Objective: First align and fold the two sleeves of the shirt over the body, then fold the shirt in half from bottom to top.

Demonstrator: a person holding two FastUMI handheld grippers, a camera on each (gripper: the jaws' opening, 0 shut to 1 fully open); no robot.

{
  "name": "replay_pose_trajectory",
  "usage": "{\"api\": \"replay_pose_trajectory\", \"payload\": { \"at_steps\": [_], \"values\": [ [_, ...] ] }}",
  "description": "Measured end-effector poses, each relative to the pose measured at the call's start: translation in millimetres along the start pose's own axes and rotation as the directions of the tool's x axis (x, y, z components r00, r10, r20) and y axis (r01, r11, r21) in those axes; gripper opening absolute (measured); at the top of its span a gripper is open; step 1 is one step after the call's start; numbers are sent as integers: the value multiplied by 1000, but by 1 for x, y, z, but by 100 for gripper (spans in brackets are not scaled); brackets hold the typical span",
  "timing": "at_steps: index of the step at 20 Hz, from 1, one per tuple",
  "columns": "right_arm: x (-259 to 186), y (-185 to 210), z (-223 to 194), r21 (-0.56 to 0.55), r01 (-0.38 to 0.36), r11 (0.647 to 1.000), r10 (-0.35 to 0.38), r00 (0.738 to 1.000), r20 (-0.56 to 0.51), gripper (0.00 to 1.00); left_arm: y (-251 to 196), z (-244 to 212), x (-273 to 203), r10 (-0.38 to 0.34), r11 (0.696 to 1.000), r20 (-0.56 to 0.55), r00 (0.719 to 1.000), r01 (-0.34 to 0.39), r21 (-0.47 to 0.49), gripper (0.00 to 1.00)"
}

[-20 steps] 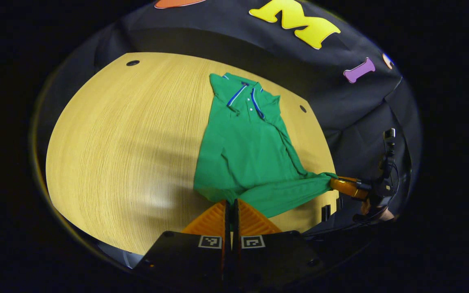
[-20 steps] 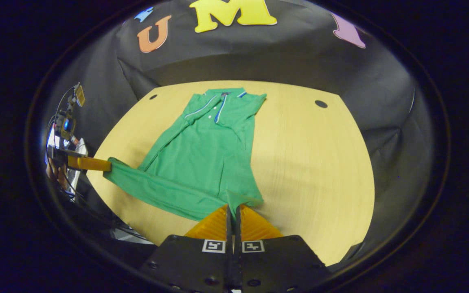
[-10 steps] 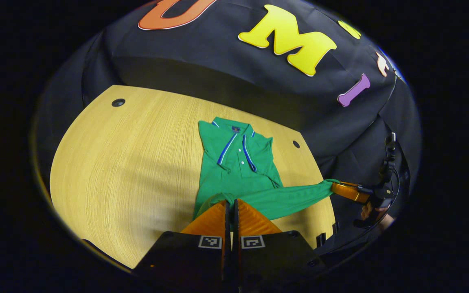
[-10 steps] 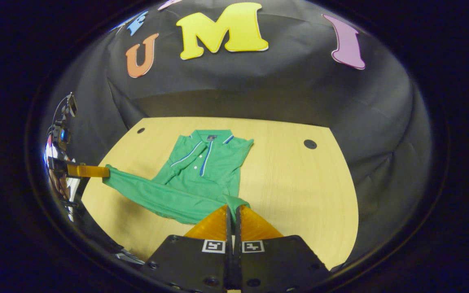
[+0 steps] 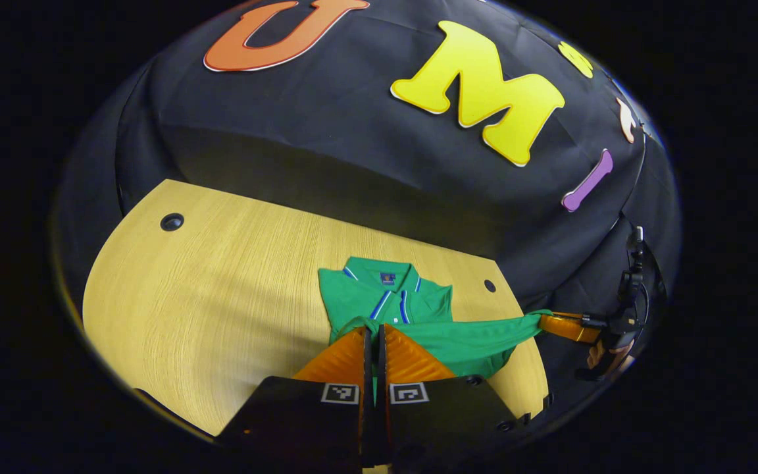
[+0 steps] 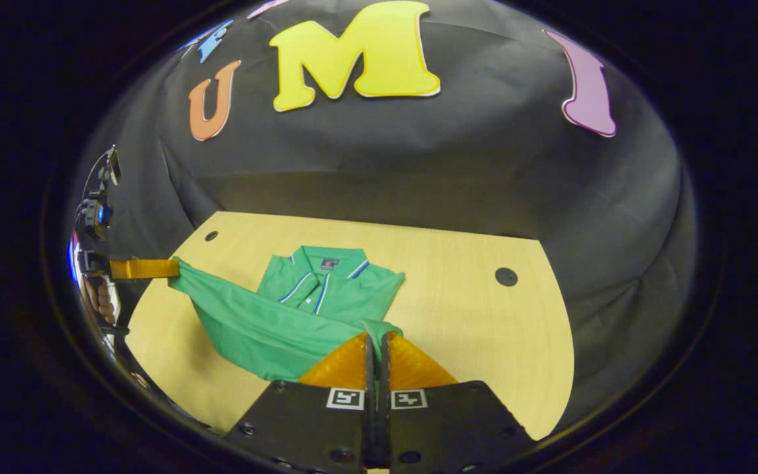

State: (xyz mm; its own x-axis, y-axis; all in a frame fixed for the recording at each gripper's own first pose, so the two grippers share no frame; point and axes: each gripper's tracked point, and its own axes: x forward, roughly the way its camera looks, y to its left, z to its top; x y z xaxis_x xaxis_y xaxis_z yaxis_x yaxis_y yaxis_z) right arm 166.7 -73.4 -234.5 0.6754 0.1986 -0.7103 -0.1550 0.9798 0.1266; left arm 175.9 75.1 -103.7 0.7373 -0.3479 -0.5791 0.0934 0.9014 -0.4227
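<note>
Green shirt (image 6: 326, 293) lying collar-far on the wooden surface (image 6: 478, 329), sleeves already folded in by the look of it, bottom hem lifted and carried toward the collar. Left hand-held gripper (image 5: 372, 342) clamped together on one hem corner; right hand-held gripper (image 6: 375, 345) clamped likewise on the other corner, hem stretched between the two as a raised band above the body. In the right gripper view, left hand-held gripper also visible farther off at the table's left edge, pinching its corner. Judged mid-way through the bottom-to-top fold. Risks: uneven travel of the two corners, giving a skewed fold; too much tension dragging the whole shirt along the surface or pulling the tucked sleeves loose; thin fabric slipping from a pinch before the hem reaches the collar; releasing too high and letting the edge crumple. No containers in sight.
</note>
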Motion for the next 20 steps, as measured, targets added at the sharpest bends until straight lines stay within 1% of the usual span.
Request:
{"api": "replay_pose_trajectory", "payload": {
  "at_steps": [2,3,6,10,12,14,16,20],
  "values": [
    [19,-3,17,8,6,1000,-6,1000,14,2,6,12,19,6,1000,3,1000,-6,-10,3],
    [28,-3,25,9,8,1000,-9,1000,21,0,8,17,28,9,1000,5,1000,-9,-9,3],
    [61,-4,50,20,9,1000,-10,999,39,0,15,34,55,16,999,26,1000,-17,29,3],
    [109,-5,73,31,5,1000,-7,999,47,0,31,65,89,39,997,106,994,-45,58,2],
    [130,-8,77,30,10,1000,-11,999,49,0,36,69,108,43,996,130,991,-53,73,2],
    [149,-12,75,33,12,999,-13,999,37,0,43,60,126,62,994,104,993,-71,86,3],
    [164,-13,70,24,14,1000,-15,1000,27,0,48,56,144,84,993,101,991,-92,70,3],
    [186,-14,66,15,14,1000,-14,1000,19,0,56,52,159,126,986,101,987,-136,97,3]
  ]
}}
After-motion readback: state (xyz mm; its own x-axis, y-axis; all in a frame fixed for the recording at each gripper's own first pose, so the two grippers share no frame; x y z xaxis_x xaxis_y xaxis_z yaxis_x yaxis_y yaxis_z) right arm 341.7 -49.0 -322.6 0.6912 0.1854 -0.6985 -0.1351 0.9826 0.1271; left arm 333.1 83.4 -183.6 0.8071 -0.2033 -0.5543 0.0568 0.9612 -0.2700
